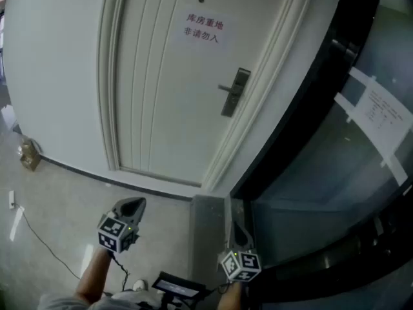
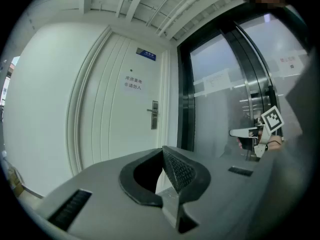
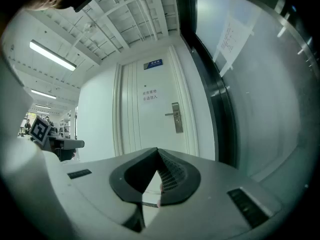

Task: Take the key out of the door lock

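The white door is closed, with a metal lock plate and lever handle at its right edge. That lock plate also shows small and far off in the left gripper view and in the right gripper view. At this distance I cannot make out a key. My left gripper hangs low near the floor, jaws together and empty. My right gripper is low beside the door frame, also shut with nothing in it. Both are well short of the lock.
A paper sign with red characters is stuck on the door. A dark-framed glass wall with a taped sheet runs along the right. A small cardboard box and a thin cable lie on the floor at left.
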`<act>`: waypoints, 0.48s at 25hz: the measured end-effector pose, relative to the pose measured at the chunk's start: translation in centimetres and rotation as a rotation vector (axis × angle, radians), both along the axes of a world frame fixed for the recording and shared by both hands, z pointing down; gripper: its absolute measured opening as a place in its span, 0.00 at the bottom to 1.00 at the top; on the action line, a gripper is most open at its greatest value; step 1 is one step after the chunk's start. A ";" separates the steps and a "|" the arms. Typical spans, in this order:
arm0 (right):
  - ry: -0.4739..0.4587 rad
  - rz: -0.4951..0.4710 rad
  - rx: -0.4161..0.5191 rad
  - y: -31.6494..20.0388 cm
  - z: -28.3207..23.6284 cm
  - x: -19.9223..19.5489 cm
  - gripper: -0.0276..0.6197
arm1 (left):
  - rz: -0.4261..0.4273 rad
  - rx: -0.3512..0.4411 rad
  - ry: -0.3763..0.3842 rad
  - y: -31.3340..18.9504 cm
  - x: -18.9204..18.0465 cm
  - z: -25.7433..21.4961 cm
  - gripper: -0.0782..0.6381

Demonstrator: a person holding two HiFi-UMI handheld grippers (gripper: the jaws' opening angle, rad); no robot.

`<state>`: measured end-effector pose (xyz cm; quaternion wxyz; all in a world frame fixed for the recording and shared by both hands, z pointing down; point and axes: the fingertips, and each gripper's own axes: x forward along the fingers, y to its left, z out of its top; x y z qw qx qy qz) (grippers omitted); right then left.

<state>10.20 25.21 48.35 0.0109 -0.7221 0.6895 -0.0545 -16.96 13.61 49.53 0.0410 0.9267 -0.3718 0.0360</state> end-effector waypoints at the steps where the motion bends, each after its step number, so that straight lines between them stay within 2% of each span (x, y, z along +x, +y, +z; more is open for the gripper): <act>1: -0.002 -0.001 0.001 -0.1 0.0 0.1 0.04 | 0.000 0.001 -0.003 0.0 0.1 0.0 0.12; 12: -0.005 0.000 0.021 -0.2 -0.5 0.6 0.04 | 0.002 0.005 -0.012 0.0 0.8 -0.2 0.12</act>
